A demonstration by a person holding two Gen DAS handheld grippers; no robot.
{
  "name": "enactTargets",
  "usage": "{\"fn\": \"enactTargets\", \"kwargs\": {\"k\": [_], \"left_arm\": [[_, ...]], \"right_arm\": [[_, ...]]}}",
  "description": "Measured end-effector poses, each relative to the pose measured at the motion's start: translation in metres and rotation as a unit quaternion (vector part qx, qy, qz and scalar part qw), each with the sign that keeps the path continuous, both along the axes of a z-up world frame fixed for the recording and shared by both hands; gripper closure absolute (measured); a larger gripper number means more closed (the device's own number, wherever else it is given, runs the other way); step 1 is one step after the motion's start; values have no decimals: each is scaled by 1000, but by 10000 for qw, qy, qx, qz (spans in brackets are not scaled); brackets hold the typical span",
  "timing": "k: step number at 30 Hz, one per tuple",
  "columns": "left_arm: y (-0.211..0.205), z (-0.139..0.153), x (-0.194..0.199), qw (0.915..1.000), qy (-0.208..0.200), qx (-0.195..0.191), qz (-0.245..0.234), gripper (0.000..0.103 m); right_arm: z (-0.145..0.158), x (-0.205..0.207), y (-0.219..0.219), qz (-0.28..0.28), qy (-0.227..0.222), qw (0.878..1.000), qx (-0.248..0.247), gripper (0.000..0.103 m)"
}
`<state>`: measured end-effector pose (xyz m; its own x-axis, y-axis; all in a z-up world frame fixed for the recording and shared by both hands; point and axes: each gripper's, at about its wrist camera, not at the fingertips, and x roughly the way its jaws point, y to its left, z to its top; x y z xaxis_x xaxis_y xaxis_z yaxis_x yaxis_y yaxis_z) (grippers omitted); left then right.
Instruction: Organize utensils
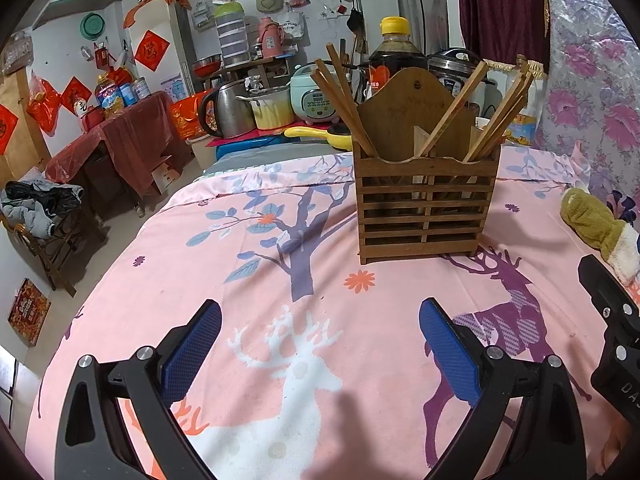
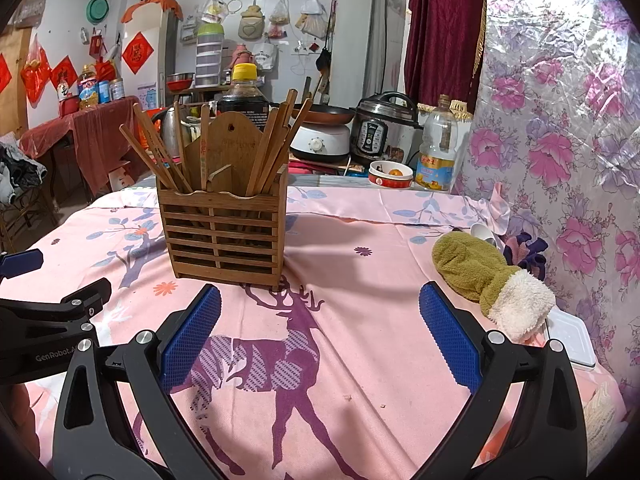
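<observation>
So, the thing your next move hinges on: the wooden holder [image 1: 426, 200] sits dead ahead of both tools, roughly 12 o'clock from your left tool [image 1: 320, 356] and more like 11 o'clock from your right tool [image 2: 320, 344]. It stands upright on the tabletop, well apart from both sets of fingers, and neither side looks clearly nearer (fisheye makes that hard to call). The chopsticks [image 1: 344, 100] are already standing in it, long axes running up and fanning outward: one bunch leans toward 10 o'clock, another [image 1: 500, 116] toward 2 o'clock, with a single stick between them. You'd be coming in from above or from the side of a leaning stick, not along the cloth.

Both tools are spread wide and holding nothing, blue pads apart over the cloth.

Surface is a pink cloth [image 2: 360, 360] printed with deer and trees, soft and a bit creased, so I'd guess the holder could scoot if nudged. A green fleece mitten [image 2: 488, 280] lies at about 2 o'clock from the right tool, beside a white lidded box [image 2: 568, 340].

Room behind is a busy kitchen: soy sauce bottle [image 2: 244, 92], pressure cooker [image 2: 384, 128], oil bottle [image 2: 438, 148], red paper decorations on the wall.
</observation>
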<state>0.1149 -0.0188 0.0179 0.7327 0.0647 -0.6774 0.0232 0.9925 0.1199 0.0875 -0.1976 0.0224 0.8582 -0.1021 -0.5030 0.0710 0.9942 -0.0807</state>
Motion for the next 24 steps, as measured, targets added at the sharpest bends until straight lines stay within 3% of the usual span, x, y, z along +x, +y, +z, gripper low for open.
{"fn": "enactTargets", "kwargs": {"k": [10,24], "left_arm": [[7,-4,1,9996,137,-240,-115,6],[10,-1,3,9997,139,-223,-13,6]], "right_arm": [[0,0,-1,6,3,10000,5,7],[0,0,-1,-4,3,10000,4,7]]}}
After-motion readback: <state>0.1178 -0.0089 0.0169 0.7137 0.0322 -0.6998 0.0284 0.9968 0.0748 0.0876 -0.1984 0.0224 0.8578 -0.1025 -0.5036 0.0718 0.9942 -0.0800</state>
